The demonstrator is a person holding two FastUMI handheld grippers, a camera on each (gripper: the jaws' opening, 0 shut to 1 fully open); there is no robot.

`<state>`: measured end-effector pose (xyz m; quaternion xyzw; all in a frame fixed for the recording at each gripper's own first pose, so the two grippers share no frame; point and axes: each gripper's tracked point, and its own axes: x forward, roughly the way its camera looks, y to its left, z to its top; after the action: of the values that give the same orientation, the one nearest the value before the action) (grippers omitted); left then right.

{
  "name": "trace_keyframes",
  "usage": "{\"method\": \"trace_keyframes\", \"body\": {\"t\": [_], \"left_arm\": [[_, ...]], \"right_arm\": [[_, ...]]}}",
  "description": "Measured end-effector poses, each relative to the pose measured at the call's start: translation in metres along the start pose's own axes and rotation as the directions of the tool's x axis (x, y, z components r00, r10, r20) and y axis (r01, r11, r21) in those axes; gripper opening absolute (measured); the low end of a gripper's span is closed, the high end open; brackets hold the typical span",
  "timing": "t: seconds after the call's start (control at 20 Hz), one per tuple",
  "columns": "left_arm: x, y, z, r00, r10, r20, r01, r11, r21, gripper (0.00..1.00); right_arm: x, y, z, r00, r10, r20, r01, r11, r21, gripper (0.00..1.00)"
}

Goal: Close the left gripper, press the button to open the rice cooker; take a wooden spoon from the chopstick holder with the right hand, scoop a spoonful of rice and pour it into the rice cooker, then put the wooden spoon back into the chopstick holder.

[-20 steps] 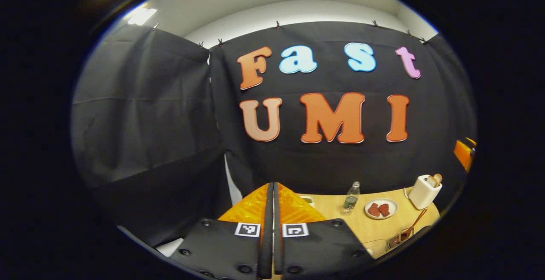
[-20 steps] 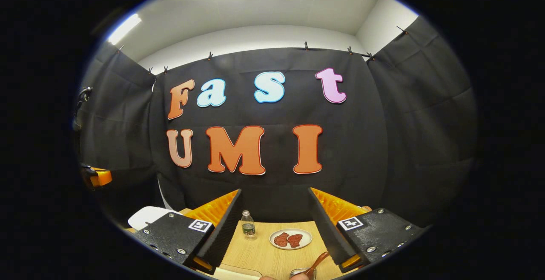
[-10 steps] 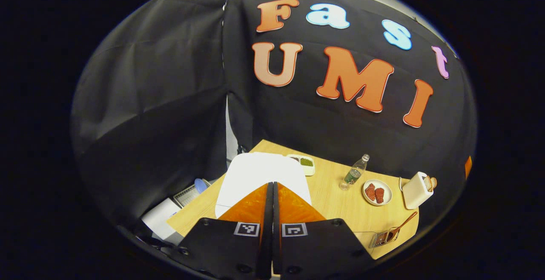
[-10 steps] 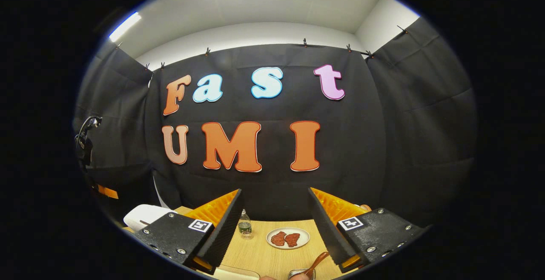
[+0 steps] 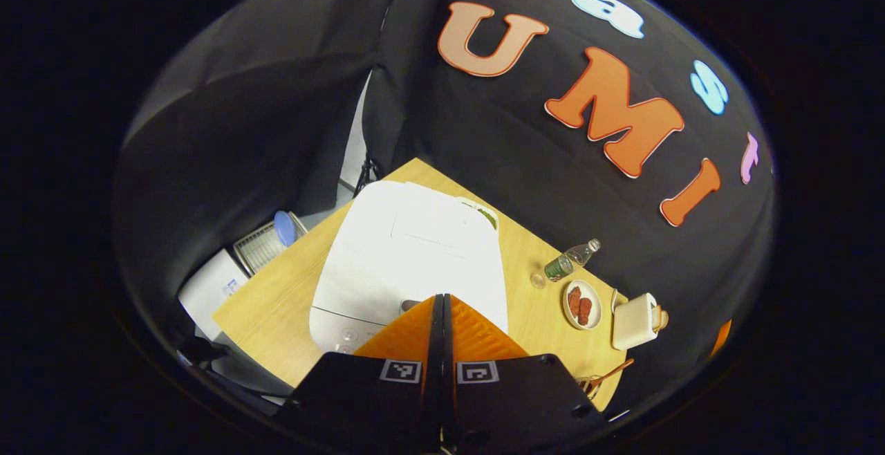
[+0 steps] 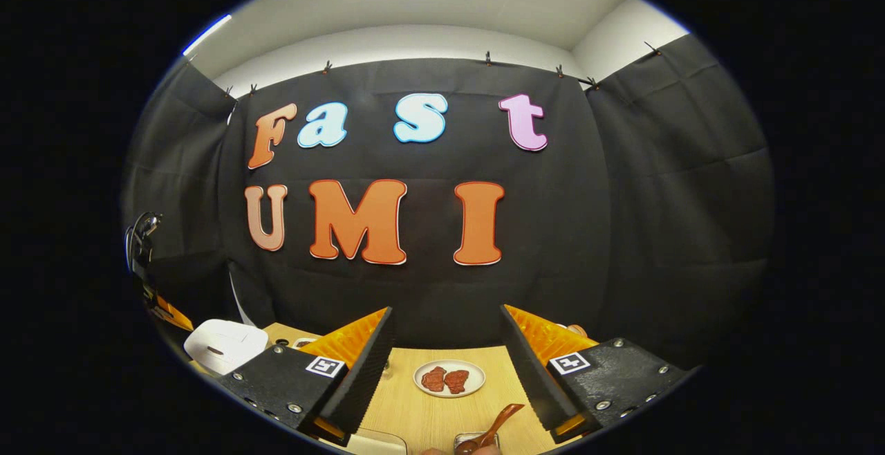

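Observation:
The white rice cooker stands with its lid down on the left part of the wooden table. My left gripper is shut with nothing in it, its tips just above the cooker's front edge by a small dark button. A wooden spoon leans in a wire holder at the table's right front. My right gripper is open and holds nothing. It hangs above the table, with the wooden spoon and the holder low between its fingers. The rice cooker lies to its left.
A small bottle, a plate of red pieces and a white container with brown pieces sticking out stand along the back right. A dish with green filling sits behind the cooker. A clear container's rim is near the front. A wire rack stands left of the table.
The left gripper has tipped down and moved over the rice cooker, which now lies right under its shut tips. The right gripper has shifted slightly and stays open.

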<state>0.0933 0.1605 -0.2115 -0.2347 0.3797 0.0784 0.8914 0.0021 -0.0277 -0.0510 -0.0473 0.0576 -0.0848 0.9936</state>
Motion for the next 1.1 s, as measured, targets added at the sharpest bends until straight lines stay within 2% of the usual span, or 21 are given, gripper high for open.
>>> {"method": "trace_keyframes", "body": {"t": [0.2,0.45,0.6,0.65,0.75,0.95,1.1], "left_arm": [[0.026,0.004,-0.003,0.995,-0.026,-0.101,0.020,0.998,-0.060,0.05],[0.048,0.008,-0.019,0.976,-0.011,-0.218,-0.007,0.997,-0.078,0.05],[0.057,0.026,-0.038,0.963,0.034,-0.268,-0.052,0.997,-0.062,0.05],[0.065,0.025,-0.038,0.969,0.033,-0.243,-0.052,0.996,-0.071,0.09],[0.063,0.026,-0.038,0.972,0.039,-0.231,-0.056,0.996,-0.068,0.06],[0.059,0.025,-0.036,0.976,0.057,-0.211,-0.061,0.998,-0.015,0.06],[0.045,0.011,-0.013,0.991,0.010,-0.136,-0.018,0.998,-0.060,0.06]], "right_arm": [[0.000,-0.008,-0.011,0.999,-0.030,-0.029,0.029,1.000,-0.005,0.92],[-0.002,-0.020,-0.023,0.996,-0.064,-0.067,0.064,0.998,-0.008,0.93],[-0.002,-0.026,-0.028,0.993,-0.083,-0.081,0.084,0.996,0.012,0.92],[-0.003,-0.028,-0.029,0.993,-0.088,-0.084,0.090,0.996,0.020,0.92],[-0.003,-0.031,-0.032,0.991,-0.093,-0.095,0.096,0.995,0.030,0.92],[-0.001,-0.034,-0.034,0.991,-0.094,-0.098,0.099,0.994,0.052,0.92],[-0.001,-0.036,-0.032,0.991,-0.090,-0.095,0.095,0.994,0.059,0.92]]}}
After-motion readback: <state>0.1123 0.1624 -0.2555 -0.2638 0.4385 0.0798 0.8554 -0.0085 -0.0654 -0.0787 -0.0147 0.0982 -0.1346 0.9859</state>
